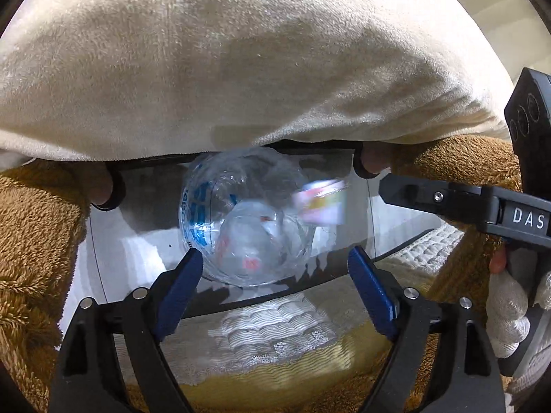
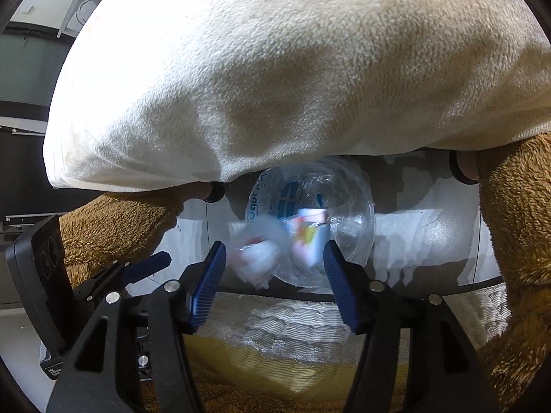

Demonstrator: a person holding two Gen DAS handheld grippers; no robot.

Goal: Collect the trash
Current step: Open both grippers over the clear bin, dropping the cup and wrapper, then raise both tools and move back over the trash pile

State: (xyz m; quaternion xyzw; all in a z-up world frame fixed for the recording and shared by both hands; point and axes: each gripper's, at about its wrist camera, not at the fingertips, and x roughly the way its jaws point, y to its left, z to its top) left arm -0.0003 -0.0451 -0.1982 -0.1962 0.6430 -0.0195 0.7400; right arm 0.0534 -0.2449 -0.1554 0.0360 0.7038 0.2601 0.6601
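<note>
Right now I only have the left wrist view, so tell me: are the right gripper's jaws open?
Observer: Yes. The right wrist view shows the right gripper with its jaws apart and its pads pressing nothing.
Operator: Is anything between them?
Observer: A blurred crumpled wrapper shows between them, nearer the picture's left pad, in front of the clear bottle. It is too blurred to tell whether it touches the pad.

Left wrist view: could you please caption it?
Open left tool above a clear bottle dropping into the bag.
</note>
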